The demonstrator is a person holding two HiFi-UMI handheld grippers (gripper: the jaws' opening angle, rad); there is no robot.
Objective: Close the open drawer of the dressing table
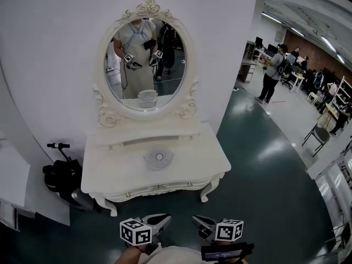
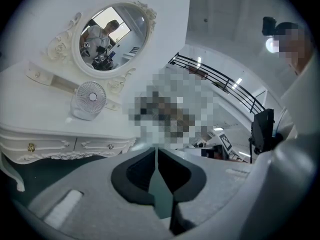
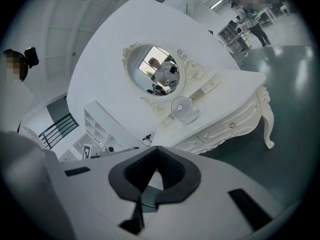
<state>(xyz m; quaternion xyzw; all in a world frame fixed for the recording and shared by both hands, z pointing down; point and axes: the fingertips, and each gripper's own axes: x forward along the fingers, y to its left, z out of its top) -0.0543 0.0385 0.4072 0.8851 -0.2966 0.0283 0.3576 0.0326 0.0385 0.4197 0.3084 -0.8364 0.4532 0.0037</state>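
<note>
The white dressing table (image 1: 124, 172) with its oval mirror (image 1: 146, 65) stands against the wall ahead of me. Its drawer fronts (image 1: 159, 188) lie in line under the top, and none visibly sticks out. They also show in the left gripper view as drawer fronts (image 2: 50, 145), and in the right gripper view as drawer fronts (image 3: 234, 124). A small round fan (image 1: 159, 158) sits on the top. My left gripper (image 1: 165, 220) and right gripper (image 1: 197, 221) hover over the floor in front of the table, apart from it. Both are shut and hold nothing.
A black bag with a handle (image 1: 63, 177) sits on the floor left of the table. A folding chair (image 1: 318, 136) and a standing person (image 1: 272, 73) are off to the right on the dark green floor (image 1: 258, 164). The mirror reflects the person holding the grippers.
</note>
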